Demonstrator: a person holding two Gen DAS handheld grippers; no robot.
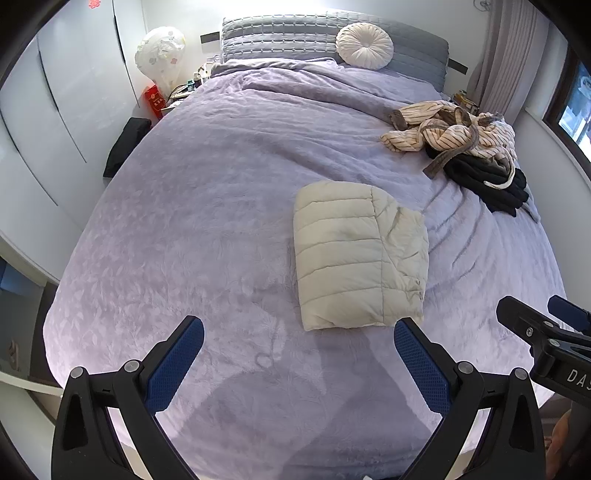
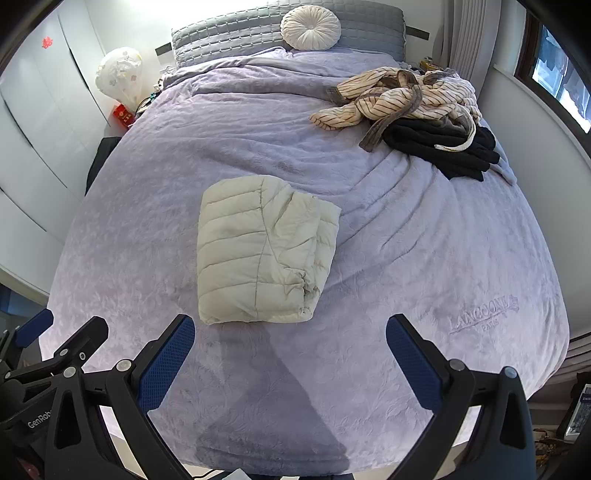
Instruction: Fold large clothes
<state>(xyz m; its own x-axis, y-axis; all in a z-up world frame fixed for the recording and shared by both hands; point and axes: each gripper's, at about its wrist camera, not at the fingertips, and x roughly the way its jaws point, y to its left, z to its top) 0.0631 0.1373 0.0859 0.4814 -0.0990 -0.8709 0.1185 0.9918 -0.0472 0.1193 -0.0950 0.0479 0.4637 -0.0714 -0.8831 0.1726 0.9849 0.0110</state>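
A cream quilted puffer jacket (image 1: 360, 254) lies folded into a compact rectangle on the lilac bedspread (image 1: 207, 206); it also shows in the right wrist view (image 2: 264, 249). My left gripper (image 1: 299, 334) is open and empty, held above the bed's near edge just short of the jacket. My right gripper (image 2: 290, 334) is open and empty, also short of the jacket, to its right. The right gripper shows at the edge of the left wrist view (image 1: 543, 325).
A striped beige robe (image 2: 399, 98) is heaped over dark clothes (image 2: 443, 149) at the bed's far right. A round white cushion (image 2: 310, 27) leans on the grey headboard (image 2: 229, 37). White wardrobes (image 1: 62, 110) stand left; a nightstand with a red box (image 1: 153, 99) is by the headboard.
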